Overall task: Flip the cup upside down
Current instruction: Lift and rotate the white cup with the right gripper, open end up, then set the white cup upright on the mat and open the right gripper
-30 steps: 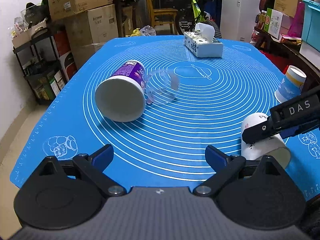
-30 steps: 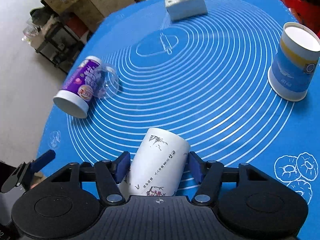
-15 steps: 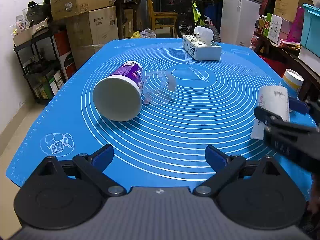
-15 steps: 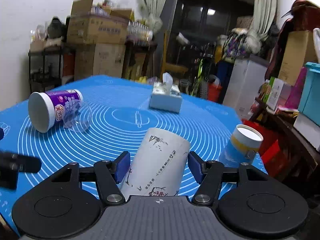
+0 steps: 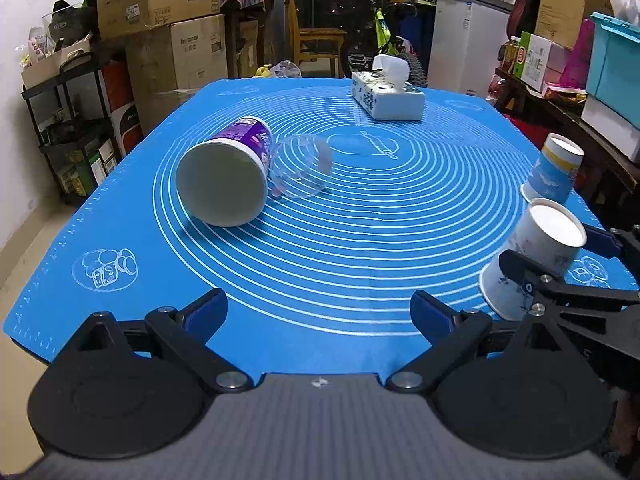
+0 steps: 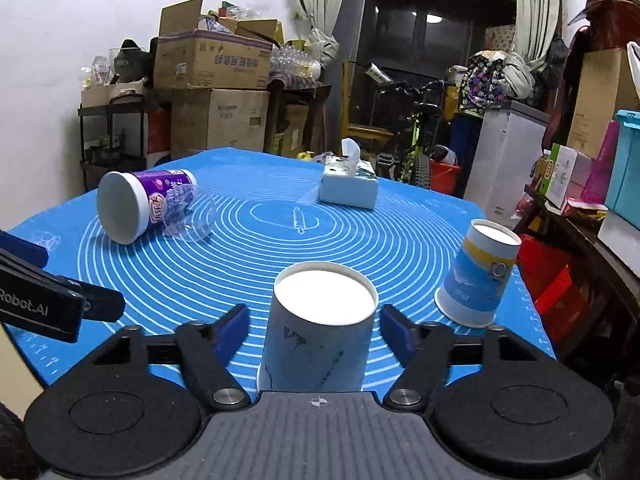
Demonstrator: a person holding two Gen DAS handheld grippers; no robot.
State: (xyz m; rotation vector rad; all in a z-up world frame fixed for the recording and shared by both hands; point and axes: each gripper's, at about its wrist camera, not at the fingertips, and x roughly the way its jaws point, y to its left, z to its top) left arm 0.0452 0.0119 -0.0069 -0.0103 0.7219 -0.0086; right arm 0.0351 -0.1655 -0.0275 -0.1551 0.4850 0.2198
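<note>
Ahead of the fingers, beyond the far edge of the blue mat-covered table [image 6: 420,216], the room is crowded storage. To their left a white wall [image 6: 100,8] rises behind stacked cardboard boxes [image 6: 212,64] and a black metal shelf [image 5: 68,120] packed with small goods. Straight ahead stands a wooden chair [image 5: 316,40], with a bicycle [image 6: 416,136] beside it, before a dark doorway [image 6: 420,32] hung with pale curtains [image 6: 308,8]. To the right of the fingers sit a white chest freezer [image 6: 504,152] and a teal plastic bin [image 5: 616,56] on a dark wooden side table [image 5: 580,128]. A small ceiling light [image 6: 431,18] glows in the doorway. Pale floor [image 5: 24,240] shows lower left.
</note>
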